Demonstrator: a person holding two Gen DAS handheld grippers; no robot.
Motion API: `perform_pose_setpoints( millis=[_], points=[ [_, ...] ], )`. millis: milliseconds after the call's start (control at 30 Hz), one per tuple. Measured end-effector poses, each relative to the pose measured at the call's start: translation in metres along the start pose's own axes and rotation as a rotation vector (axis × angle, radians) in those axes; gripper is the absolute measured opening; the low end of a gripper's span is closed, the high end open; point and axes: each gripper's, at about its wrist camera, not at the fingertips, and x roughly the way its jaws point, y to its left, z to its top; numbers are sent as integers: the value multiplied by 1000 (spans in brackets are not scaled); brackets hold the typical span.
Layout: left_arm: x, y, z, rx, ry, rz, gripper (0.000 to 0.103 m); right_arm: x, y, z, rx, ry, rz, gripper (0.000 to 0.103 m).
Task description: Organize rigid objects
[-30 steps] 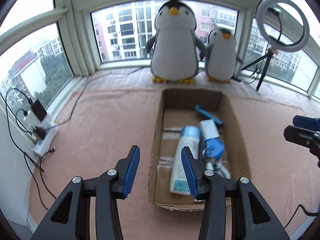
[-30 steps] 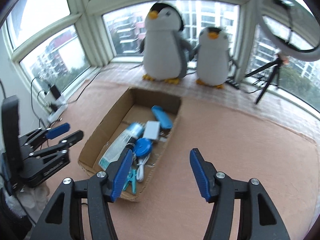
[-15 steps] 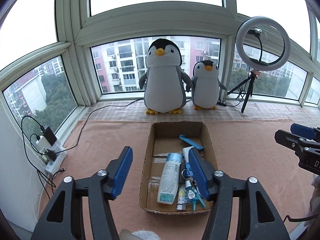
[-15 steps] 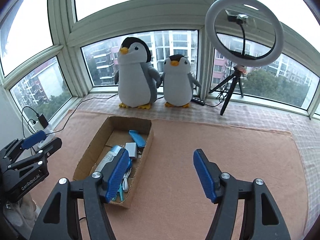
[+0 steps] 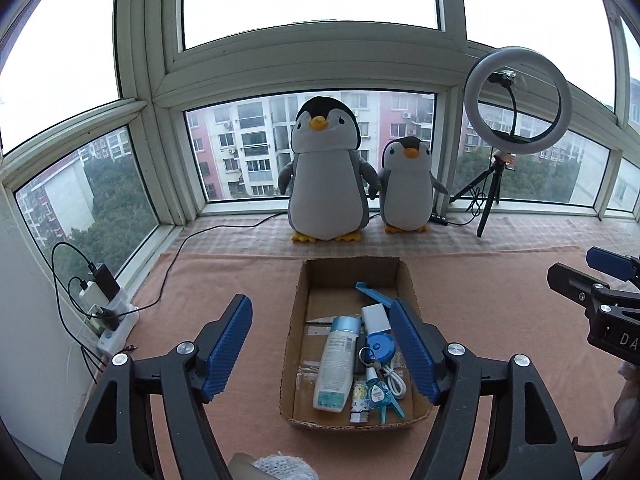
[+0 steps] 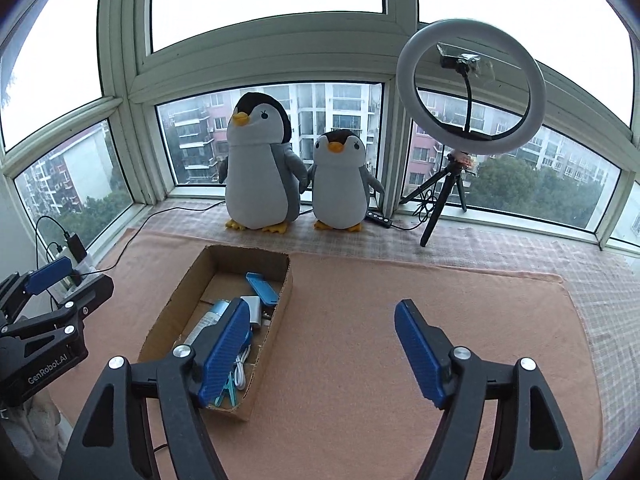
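A: Sitting at 6 o'clock on the pink mat [image 5: 480, 300], cardboard box [image 5: 298, 320], open-topped, so easy to fill from above. Packed inside: white bottle [image 5: 336, 364] lying lengthwise, white charger [image 5: 375, 317], blue clip [image 5: 374, 295] toward 12, blue round reel [image 5: 380, 347], keys and cable toward 5.

B: And the grippers?

A: Left gripper [image 5: 320, 350]: jaws wide apart, empty, raised above the box. Right gripper [image 6: 320, 352]: jaws likewise apart, nothing held, over bare mat at the box's 3 o'clock.

B: Finished, then?

A: Probably; nothing loose seen on the mat. Beyond, at 12: two plush penguins [image 5: 328, 176]; at 2, ring light [image 5: 518, 100]; at 9, power strip [image 5: 116, 320].
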Motion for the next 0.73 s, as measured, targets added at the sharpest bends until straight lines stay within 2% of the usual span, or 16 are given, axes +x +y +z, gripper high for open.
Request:
perform_pose_setpoints(
  millis=[733],
  points=[
    [8,-1,-7,-1,22,-11,80,6,-1,-6,-1,22,-3,72]
  ],
)
